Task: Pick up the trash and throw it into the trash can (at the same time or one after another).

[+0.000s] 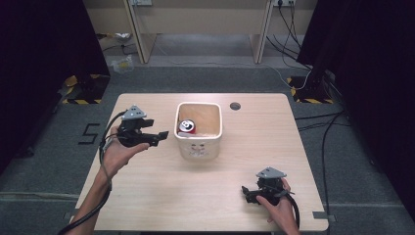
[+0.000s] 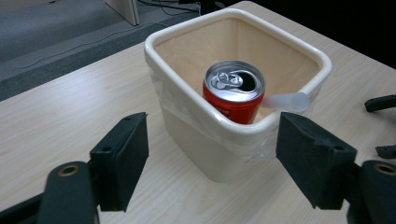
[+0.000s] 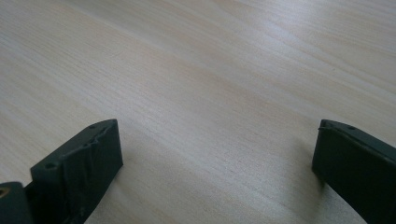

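Observation:
A cream square bin (image 1: 198,147) stands near the middle of the wooden table (image 1: 147,191). A red drink can (image 1: 186,127) stands upright inside it, its opened top up. In the left gripper view the can (image 2: 233,91) sits against the bin's near wall (image 2: 196,140), and a translucent tube (image 2: 287,101) lies by the rim. My left gripper (image 1: 164,135) is held just left of the bin, pointing at it, open with nothing between its jaws (image 2: 211,128). Near the table's front right my right gripper (image 1: 246,192) is open over bare wood (image 3: 217,135).
A round cable hole (image 1: 235,105) is in the tabletop behind the bin. Cables run over the grey floor at the right (image 1: 318,122). A pale desk frame (image 1: 200,29) stands behind the table, with dark curtains on both sides.

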`<action>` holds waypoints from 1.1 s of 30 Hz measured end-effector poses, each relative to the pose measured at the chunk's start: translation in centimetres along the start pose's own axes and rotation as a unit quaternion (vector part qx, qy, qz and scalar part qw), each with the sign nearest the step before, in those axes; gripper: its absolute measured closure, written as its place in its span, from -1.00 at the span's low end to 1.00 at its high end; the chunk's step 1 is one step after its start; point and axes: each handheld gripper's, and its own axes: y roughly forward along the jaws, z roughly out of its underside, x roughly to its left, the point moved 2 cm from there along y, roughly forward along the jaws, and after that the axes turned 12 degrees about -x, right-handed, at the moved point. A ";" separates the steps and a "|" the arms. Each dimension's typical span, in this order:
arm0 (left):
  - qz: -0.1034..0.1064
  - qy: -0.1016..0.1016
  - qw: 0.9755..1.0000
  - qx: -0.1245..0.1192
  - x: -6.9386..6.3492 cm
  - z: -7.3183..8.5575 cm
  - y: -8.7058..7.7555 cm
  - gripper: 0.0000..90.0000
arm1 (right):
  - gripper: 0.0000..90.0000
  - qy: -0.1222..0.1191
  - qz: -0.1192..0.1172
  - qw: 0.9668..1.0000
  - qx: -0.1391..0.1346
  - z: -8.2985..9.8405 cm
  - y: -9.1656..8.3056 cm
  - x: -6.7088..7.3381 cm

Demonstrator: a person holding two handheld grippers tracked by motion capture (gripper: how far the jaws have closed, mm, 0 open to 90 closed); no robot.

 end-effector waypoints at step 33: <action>-0.006 -0.022 1.000 -0.018 0.9 3.9 -0.3 -0.65 | -0.96 0.000 0.001 1.000 0.000 0.0 0.0 0.0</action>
